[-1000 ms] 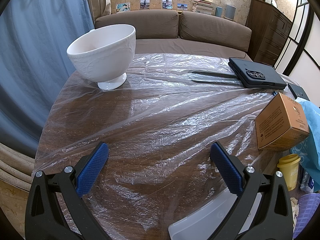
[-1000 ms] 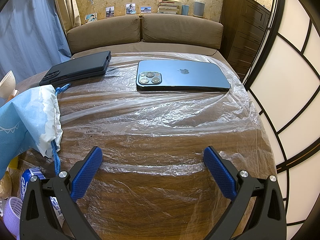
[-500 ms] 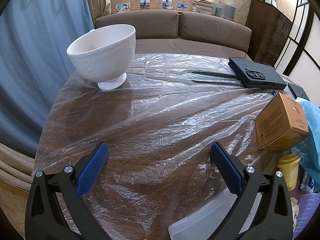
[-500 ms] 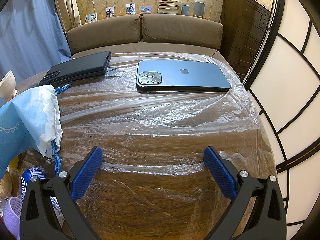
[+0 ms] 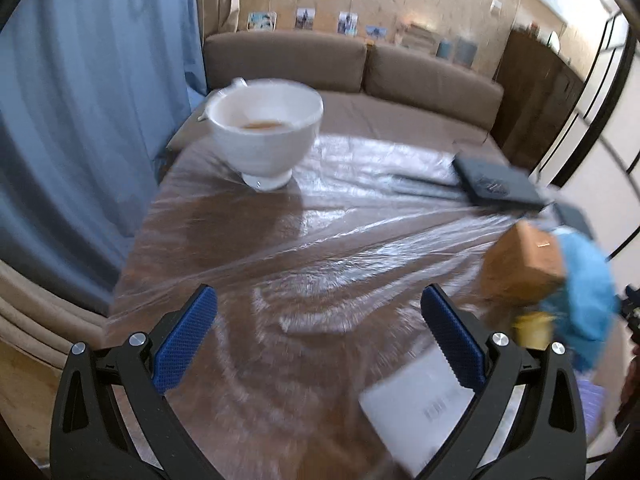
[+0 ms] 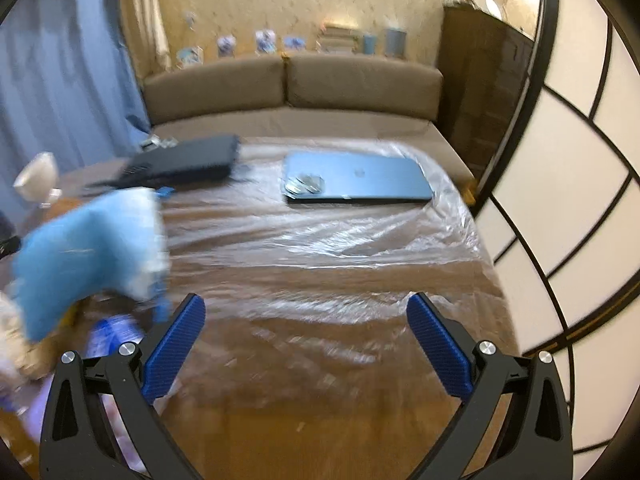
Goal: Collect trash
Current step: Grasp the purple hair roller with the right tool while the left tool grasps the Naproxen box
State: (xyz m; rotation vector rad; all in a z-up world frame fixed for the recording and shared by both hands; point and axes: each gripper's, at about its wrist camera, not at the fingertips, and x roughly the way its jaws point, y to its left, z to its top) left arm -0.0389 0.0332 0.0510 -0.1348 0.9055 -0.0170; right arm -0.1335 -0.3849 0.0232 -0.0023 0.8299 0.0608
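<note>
Left claw [image 5: 320,316] gapes empty; brown box [image 5: 524,264] sits tilted, corner uppermost.

The left black plastic two-finger gripper [image 5: 320,332] has angular arms with triangular cut-outs, and each finger carries a ribbed blue rubber pad [image 5: 185,338] beside two round silver screws [image 5: 137,339]. The right black plastic two-finger gripper [image 6: 305,340] is built alike, with matching blue pads [image 6: 436,344] and silver screws [image 6: 485,347].
</note>
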